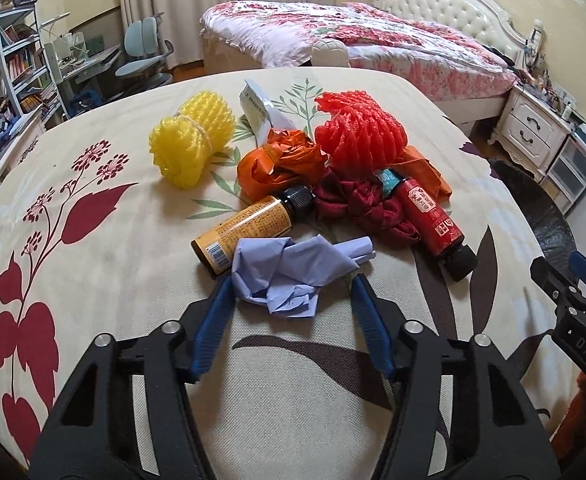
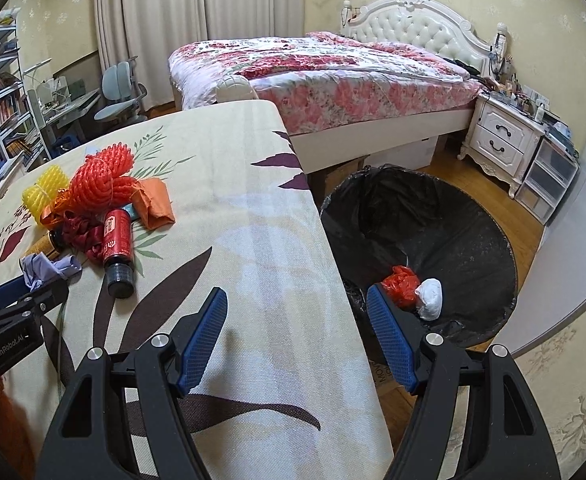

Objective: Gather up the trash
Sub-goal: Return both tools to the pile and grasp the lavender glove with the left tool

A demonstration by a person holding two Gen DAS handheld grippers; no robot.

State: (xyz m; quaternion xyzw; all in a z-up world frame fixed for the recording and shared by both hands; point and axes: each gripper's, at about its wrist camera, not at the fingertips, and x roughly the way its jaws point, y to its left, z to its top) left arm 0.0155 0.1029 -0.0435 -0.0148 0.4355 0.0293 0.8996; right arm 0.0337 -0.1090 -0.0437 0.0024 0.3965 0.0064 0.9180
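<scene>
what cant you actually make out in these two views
- Left gripper and purple crumpled paper: left wrist view; whether the fingertips press it is unclear, the paper hides them.
- Orange bottle: left wrist view; its base is covered by the paper, label print too small.
- White packet: left wrist view; lower part hidden behind orange wrapping.
- Trash bin: right wrist view; near rim hidden by the right gripper finger.

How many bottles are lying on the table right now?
2: the orange bottle lies behind the crumpled blue paper; the red bottle lies right of it. Others may hide under the pile.
</scene>
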